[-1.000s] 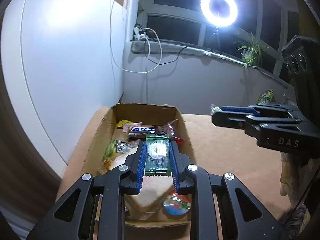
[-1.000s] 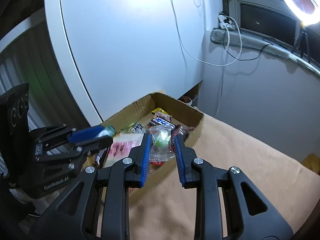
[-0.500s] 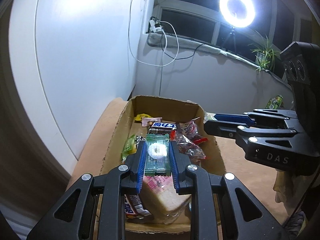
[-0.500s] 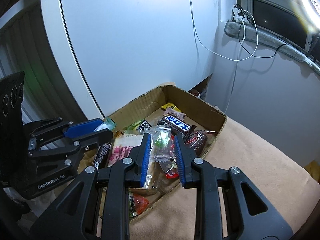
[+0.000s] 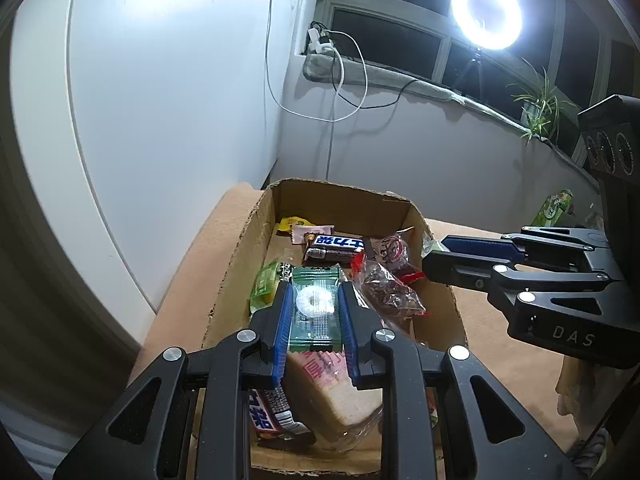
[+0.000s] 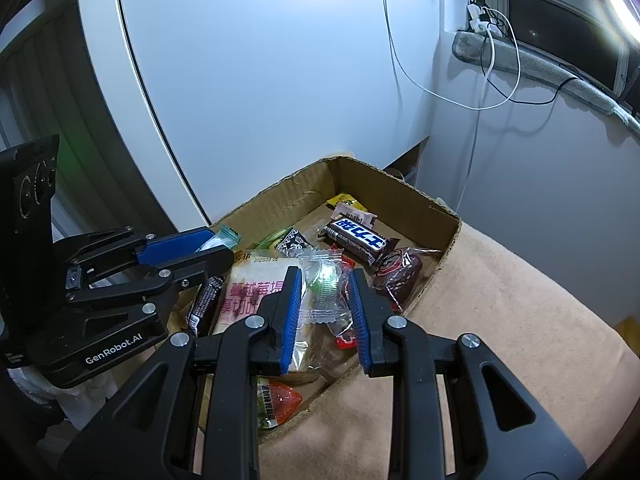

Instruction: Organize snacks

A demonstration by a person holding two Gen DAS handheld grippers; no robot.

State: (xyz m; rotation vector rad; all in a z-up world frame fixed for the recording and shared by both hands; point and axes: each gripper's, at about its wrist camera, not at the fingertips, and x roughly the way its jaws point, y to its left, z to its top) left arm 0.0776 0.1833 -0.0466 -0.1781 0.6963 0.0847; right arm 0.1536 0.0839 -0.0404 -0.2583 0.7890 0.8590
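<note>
L gripper (image 5: 314, 316) jaws pinching green candy packet (image 5: 313, 307), R gripper (image 6: 325, 306) jaws pinching clear candy packet (image 6: 323, 286), both hanging over cardboard box (image 5: 236, 264) w/ snacks, box sitting on tan-covered counter (image 6: 500, 320).

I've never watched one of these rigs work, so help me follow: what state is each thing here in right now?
Left gripper: shut on a green see-through candy packet, above the box.
Right gripper: shut on a clear candy wrapper with a green sweet.
Brown cardboard box: open-topped, partly filled with snacks.
Dark chocolate bar with blue label: lying flat, wrapped.
Ring lamp: lit.
</note>
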